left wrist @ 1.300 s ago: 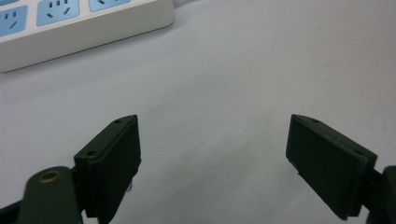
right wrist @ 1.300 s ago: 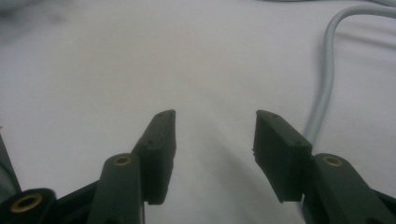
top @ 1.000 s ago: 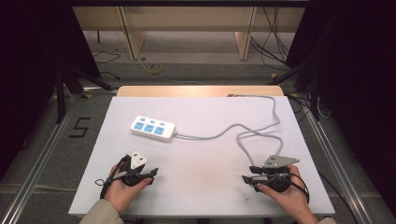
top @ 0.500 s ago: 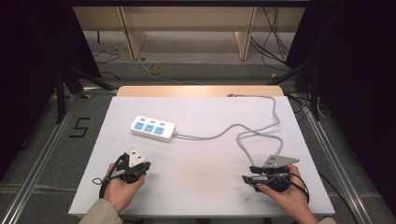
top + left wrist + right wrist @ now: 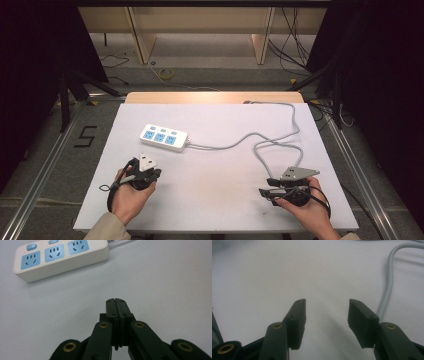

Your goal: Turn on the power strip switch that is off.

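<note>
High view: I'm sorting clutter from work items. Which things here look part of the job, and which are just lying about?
Likely in play:
power strip
its cord
left gripper, shut
right gripper, open
table

Lying about:
yellow cable on the floor
floor mark "5"

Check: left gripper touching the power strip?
Apart. The left gripper view shows bare table between the shut left gripper and the power strip.
</note>
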`<state>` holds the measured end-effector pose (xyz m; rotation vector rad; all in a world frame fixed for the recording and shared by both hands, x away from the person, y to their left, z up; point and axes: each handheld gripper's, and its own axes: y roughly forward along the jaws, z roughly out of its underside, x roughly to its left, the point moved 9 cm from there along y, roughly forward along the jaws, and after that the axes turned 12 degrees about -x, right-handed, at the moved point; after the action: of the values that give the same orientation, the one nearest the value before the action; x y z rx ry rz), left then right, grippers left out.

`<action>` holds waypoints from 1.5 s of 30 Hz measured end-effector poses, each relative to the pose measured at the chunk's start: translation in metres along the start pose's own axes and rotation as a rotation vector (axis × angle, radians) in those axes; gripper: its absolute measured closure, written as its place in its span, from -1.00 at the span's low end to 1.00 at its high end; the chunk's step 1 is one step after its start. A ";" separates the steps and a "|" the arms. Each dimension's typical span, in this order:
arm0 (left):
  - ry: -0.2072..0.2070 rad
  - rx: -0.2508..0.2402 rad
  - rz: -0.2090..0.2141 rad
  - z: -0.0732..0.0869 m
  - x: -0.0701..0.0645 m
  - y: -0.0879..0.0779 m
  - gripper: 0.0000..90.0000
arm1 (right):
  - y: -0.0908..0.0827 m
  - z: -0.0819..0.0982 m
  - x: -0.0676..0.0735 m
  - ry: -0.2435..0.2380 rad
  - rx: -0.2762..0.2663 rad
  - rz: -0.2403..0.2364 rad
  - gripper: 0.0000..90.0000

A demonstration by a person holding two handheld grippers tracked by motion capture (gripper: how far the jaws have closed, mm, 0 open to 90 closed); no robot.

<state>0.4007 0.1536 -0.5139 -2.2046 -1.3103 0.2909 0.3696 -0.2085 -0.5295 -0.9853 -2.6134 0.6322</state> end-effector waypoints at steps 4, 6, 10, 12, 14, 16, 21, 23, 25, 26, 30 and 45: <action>0.003 0.014 0.002 -0.003 0.003 0.001 1.00 | 0.000 0.000 0.000 0.000 0.000 0.000 0.10; -0.008 0.013 -0.002 -0.006 0.006 0.001 1.00 | 0.000 0.000 0.001 0.000 0.000 0.000 0.10; -0.009 0.020 -0.002 -0.009 0.007 0.002 1.00 | 0.000 0.000 0.001 0.001 -0.001 0.000 0.10; -0.008 0.028 0.000 -0.009 0.008 0.003 1.00 | 0.000 0.000 0.001 0.001 -0.002 0.000 0.10; -0.009 0.029 -0.001 -0.010 0.009 0.004 1.00 | 0.000 -0.001 0.001 -0.001 -0.004 0.000 0.10; -0.013 0.032 -0.002 -0.012 0.010 0.004 1.00 | 0.000 -0.001 0.001 -0.002 -0.005 0.001 0.10; -0.016 0.042 -0.001 -0.015 0.013 0.006 1.00 | 0.000 -0.001 0.001 -0.004 -0.007 0.002 0.10; -0.012 0.047 0.000 -0.017 0.014 0.006 1.00 | 0.000 -0.001 0.001 -0.001 -0.009 0.003 0.10; -0.010 0.048 -0.003 -0.019 0.016 0.007 1.00 | 0.000 -0.001 0.001 -0.002 -0.010 0.004 0.10; -0.010 0.053 -0.003 -0.020 0.017 0.007 1.00 | 0.000 -0.001 0.001 -0.002 -0.010 0.004 0.10; -0.009 0.056 -0.008 -0.025 0.020 0.009 1.00 | 0.000 -0.001 0.001 -0.002 -0.011 0.004 0.10; 0.007 0.085 -0.024 -0.037 0.032 0.013 1.00 | 0.000 -0.001 0.001 -0.002 -0.012 0.005 0.10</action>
<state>0.4425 0.1631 -0.4871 -2.1162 -1.2966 0.3237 0.3695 -0.2077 -0.5281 -0.9950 -2.6210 0.6196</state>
